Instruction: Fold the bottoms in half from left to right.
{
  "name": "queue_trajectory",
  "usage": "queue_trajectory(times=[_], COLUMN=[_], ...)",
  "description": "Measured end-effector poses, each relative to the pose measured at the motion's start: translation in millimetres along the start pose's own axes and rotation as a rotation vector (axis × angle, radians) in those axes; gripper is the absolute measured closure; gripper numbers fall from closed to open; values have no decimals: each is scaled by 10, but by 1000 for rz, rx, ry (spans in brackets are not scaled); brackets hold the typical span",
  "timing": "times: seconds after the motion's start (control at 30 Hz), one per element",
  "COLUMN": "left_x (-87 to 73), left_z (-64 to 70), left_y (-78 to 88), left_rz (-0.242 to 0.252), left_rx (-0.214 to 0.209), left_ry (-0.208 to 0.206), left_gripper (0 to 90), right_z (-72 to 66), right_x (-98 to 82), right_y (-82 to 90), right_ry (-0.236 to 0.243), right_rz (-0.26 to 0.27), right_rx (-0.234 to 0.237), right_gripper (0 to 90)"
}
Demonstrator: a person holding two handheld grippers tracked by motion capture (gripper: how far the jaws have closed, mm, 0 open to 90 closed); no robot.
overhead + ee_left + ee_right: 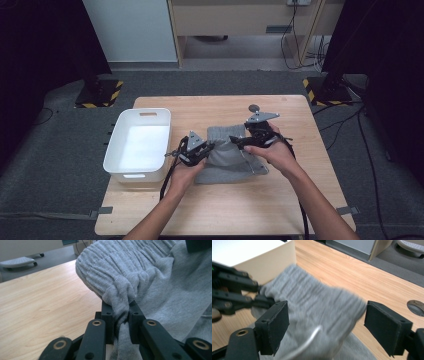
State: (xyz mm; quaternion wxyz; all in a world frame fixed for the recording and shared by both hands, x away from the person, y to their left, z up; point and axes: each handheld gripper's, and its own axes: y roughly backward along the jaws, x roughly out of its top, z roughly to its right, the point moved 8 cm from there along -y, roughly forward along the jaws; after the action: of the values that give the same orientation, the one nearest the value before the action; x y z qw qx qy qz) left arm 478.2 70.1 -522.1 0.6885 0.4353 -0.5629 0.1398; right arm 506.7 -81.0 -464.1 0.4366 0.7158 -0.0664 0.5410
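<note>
Your left gripper (121, 315) pinches the waistband corner of the grey garment (227, 156) mid-table, right of the white bin (138, 144) — hold firm. Your right gripper (325, 325) gapes wide (cloth between, untouched); close squarely on the band's far end.

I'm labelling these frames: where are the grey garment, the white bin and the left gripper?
grey garment (235, 162): high view, lower flat part of the cloth.
white bin (112, 150): high view, left rim.
left gripper (122, 315): left gripper view, between fingertips pinching the garment.
</note>
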Motion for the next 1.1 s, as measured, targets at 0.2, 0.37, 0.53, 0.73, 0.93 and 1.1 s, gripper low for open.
queue_trajectory(times=[0.2, 0.37, 0.53, 0.73, 0.93, 1.1], left_x=[-42, -93, -129, -194, -237, -272], left_z=[38, 68, 106, 147, 166, 177], left_y=[21, 33, 57, 75, 89, 122], left_rz=[-8, -26, -34, -53, -70, -81], left_rx=[-3, -13, -16, -17, -25, -35], left_ry=[-7, -11, -19, -28, -28, -14], left_gripper=[796, 794, 792, 786, 781, 767], right_z=[-18, -4, 23, 41, 77, 112], right_x=[121, 159, 137, 104, 75, 31], right_y=[-18, -47, -73, -79, -64, -60], right_ry=[-4, -20, -16, -21, -15, -19], right_rz=[6, 1, -22, -34, -44, -55], right_rx=[2, -6, -19, -29, -44, -51], right_gripper=[262, 338, 369, 376, 417, 429])
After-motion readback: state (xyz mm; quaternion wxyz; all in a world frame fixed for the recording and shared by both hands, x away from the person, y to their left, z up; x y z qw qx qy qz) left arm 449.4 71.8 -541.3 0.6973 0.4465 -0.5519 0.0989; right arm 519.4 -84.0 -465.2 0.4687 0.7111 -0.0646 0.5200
